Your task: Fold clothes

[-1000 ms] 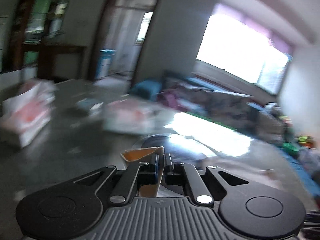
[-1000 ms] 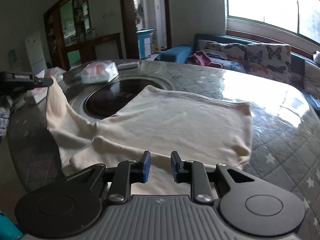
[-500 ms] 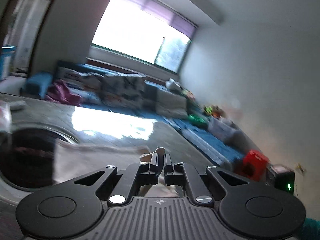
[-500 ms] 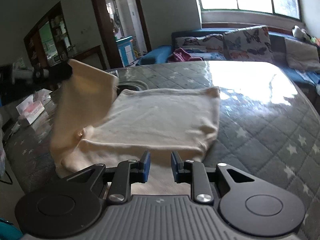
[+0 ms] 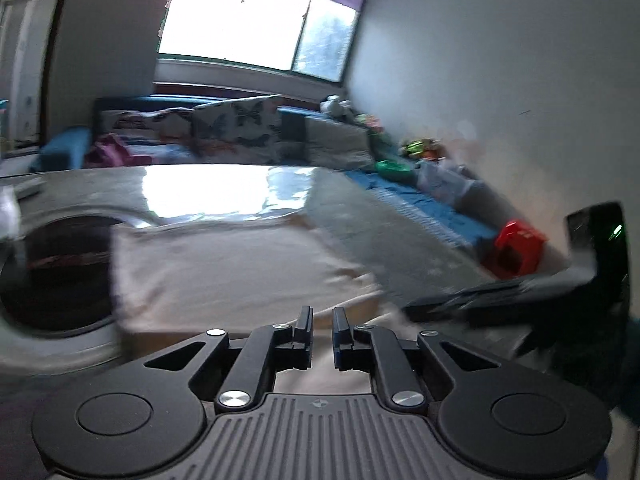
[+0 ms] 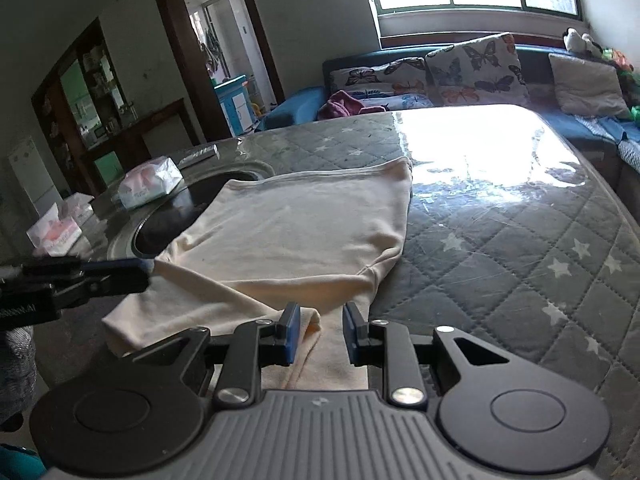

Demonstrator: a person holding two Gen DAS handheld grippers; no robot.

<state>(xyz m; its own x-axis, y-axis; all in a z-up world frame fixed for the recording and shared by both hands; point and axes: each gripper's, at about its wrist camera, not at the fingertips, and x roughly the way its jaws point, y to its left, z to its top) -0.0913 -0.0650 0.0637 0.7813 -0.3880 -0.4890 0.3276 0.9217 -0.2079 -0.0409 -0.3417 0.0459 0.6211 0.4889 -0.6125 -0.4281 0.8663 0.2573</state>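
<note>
With the cream shirt point(image 6: 304, 224) lying part-folded mid-frame on the quilted counter point(image 6: 520, 248), the left gripper point(image 5: 319, 322) has just parted its fingers off the sleeve (nothing between them now), and the right gripper point(image 6: 318, 330), fingers spread over the near hem, should pinch both layers squarely before folding.

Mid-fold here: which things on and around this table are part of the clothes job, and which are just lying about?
Part of the job:
- cream shirt, spread on the table
- left gripper, jaws just opening, gap bare
- right gripper, open over the shirt's near edge

Just lying about:
- tissue packs
- remote
- dark round insert in the table
- butterfly cushions
- red box
</note>
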